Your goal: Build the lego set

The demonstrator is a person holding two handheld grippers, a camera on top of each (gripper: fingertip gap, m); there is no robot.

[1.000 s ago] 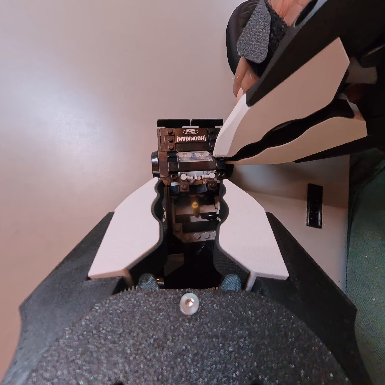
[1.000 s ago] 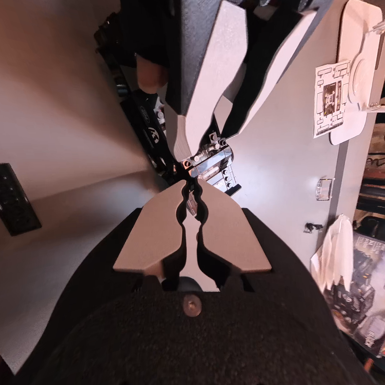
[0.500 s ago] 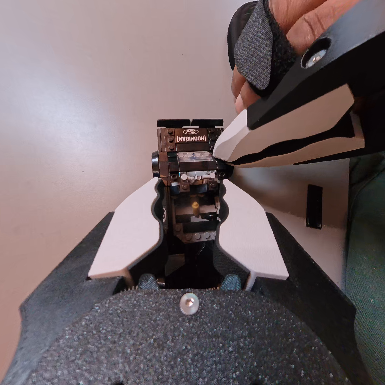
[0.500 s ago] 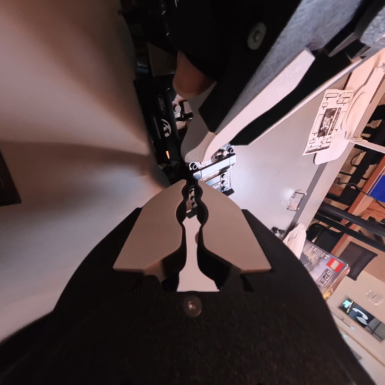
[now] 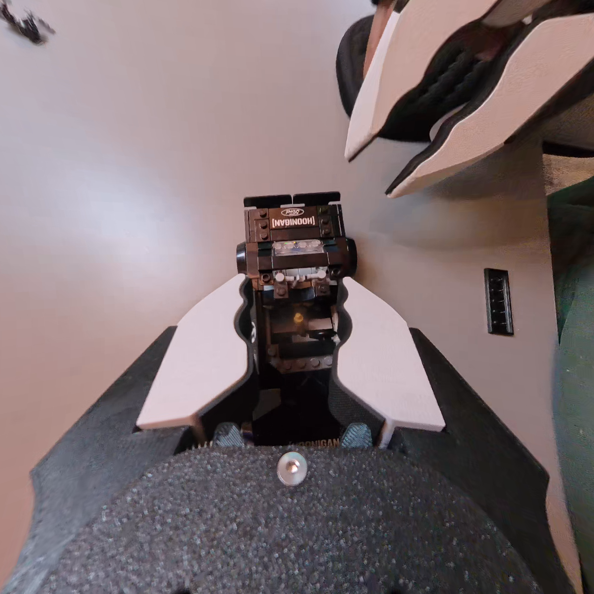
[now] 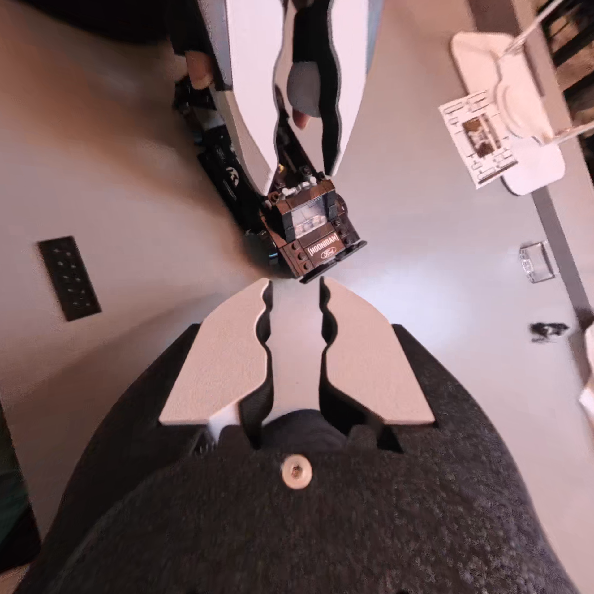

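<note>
Between two steps of the build. Black lego car (image 5: 295, 266) clamped by its sides in the left hand-held gripper (image 5: 294, 289), nose pointing away, just over the counter (image 5: 128, 160). Right hand-held gripper (image 6: 295, 283) empty, fingers parted, close before the nose, not touching. Next move, probably: fetch a loose part, perhaps the clear piece (image 6: 535, 266) or the long black plate (image 6: 69, 278), and press onto free studs.
</note>
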